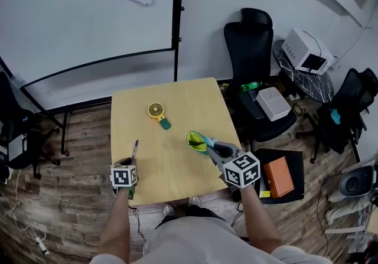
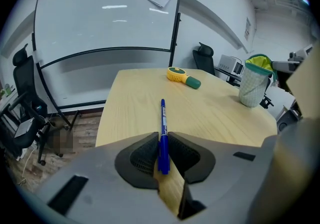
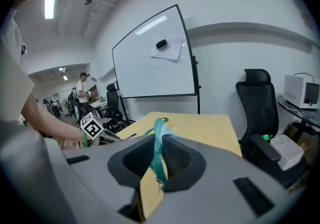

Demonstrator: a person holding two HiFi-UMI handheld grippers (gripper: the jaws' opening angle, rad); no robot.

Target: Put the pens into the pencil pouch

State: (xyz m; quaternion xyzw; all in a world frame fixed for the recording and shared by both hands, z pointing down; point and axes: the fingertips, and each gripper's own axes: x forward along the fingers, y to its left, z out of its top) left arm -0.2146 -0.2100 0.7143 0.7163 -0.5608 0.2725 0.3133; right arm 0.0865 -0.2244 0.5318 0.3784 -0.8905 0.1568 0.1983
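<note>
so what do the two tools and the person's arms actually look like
They match. The left tool and right tool have matte grey moulded bodies, and each has two black ribbed pads set in rounded dark housings. Each carries a white cube printed with black square markers. No cables show. The forearms are bare below a pale top.

A yellow-and-green fan (image 1: 157,113) lies near the far edge of the table (image 1: 177,165). Beyond stand a whiteboard (image 1: 77,20) and a black chair (image 1: 250,50).
</note>
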